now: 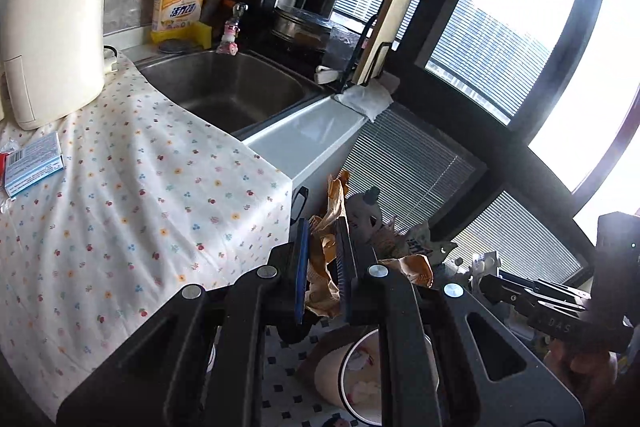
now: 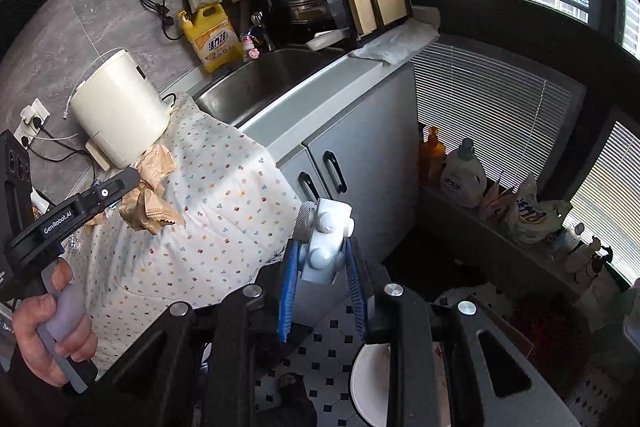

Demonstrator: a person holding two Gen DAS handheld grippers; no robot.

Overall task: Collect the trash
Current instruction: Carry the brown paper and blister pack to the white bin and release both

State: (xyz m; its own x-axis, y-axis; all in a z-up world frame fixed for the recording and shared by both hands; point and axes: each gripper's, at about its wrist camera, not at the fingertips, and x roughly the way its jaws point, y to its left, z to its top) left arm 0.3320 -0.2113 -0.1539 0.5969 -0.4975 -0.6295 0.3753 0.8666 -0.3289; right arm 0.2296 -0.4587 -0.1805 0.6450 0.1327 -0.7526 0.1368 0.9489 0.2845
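My left gripper (image 1: pixel 325 259) is shut on a crumpled brown paper wrapper (image 1: pixel 326 255), held past the front edge of the counter above a white bin (image 1: pixel 362 379) on the floor. The wrapper also shows in the right wrist view (image 2: pixel 150 195), in the left gripper (image 2: pixel 120 187). My right gripper (image 2: pixel 322 267) is shut on a white plastic blister pack (image 2: pixel 326 243), held in front of the counter over the bin (image 2: pixel 370 383). A blue-and-white carton (image 1: pixel 34 163) lies on the flowered cloth (image 1: pixel 132 195) at the left.
A cream appliance (image 1: pixel 52 39) stands at the back of the counter, beside a steel sink (image 1: pixel 236 87). A yellow detergent bottle (image 1: pixel 180 1), a dish rack and a cutting board (image 1: pixel 388 23) stand behind the sink. Bottles and bags (image 2: pixel 464 175) line the window ledge. Grey cabinet doors (image 2: pixel 360 167) are below.
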